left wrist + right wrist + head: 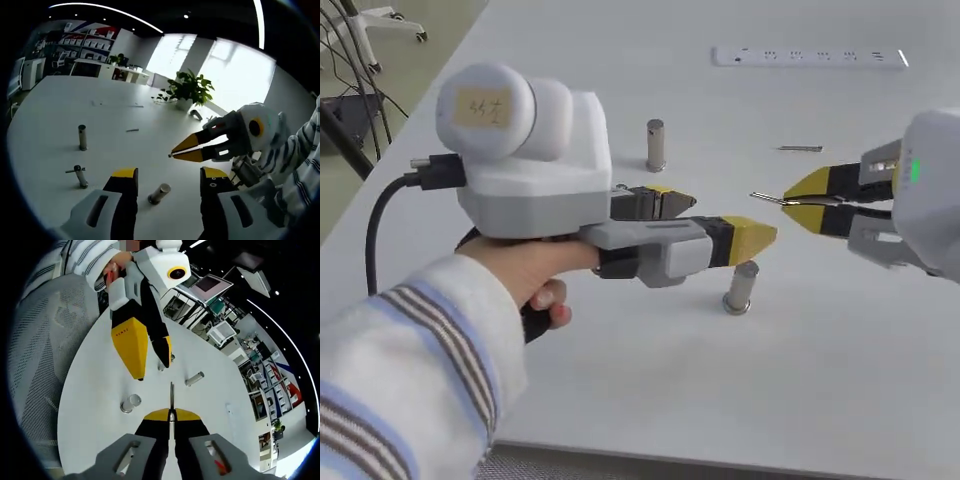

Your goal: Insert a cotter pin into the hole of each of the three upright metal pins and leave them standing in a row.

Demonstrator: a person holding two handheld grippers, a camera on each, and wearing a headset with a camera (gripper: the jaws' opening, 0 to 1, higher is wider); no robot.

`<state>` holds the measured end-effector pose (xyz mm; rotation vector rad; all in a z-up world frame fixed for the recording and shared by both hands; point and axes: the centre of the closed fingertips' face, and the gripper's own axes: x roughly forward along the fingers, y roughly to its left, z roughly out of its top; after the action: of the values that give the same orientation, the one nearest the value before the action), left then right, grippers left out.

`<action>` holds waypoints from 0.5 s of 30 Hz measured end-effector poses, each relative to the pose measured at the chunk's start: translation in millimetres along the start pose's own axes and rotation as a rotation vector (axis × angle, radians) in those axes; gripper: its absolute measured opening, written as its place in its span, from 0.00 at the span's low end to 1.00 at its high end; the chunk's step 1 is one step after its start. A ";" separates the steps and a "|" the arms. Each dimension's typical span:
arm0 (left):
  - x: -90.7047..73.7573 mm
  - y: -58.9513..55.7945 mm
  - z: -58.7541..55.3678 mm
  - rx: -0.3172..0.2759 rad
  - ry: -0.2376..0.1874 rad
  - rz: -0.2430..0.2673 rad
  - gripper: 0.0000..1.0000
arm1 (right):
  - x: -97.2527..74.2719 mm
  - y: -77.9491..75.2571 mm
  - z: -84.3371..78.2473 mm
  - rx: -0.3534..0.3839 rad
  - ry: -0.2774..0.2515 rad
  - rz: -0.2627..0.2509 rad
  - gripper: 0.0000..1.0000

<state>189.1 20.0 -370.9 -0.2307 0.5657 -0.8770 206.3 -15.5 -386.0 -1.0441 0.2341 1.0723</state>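
My right gripper (788,201) is shut on a thin cotter pin (766,198) that sticks out from its yellow tips, clear of the table. My left gripper (732,217) is open, its jaws straddling the air above a short metal pin (741,287) on the white table. A second metal pin (656,145) stands upright farther back. In the left gripper view a third metal pin (80,176) carries a cotter pin through its hole, left of the jaws. The right gripper view looks along the held cotter pin (171,396) toward the left gripper (154,371).
A loose cotter pin (800,149) lies on the white table (620,380) behind the right gripper. A white power strip (810,57) sits along the far edge. A hand and a striped sleeve (410,380) hold the left gripper; its black cable trails off the left edge.
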 end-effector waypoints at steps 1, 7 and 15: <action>0.9 -1.1 -0.4 0.000 0.001 -0.004 0.44 | -0.4 1.6 1.1 0.000 -0.002 0.003 0.00; 5.0 -5.0 -2.8 -0.003 0.013 -0.020 0.35 | -3.7 10.6 9.4 -0.009 -0.019 0.005 0.00; 9.5 -11.4 -4.2 -0.012 0.020 -0.044 0.22 | -4.6 19.1 17.2 -0.032 -0.036 0.014 0.00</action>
<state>184.0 5.6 -373.2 -0.2465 0.5863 -0.9196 183.3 -3.2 -385.3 -1.0517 0.1958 1.1095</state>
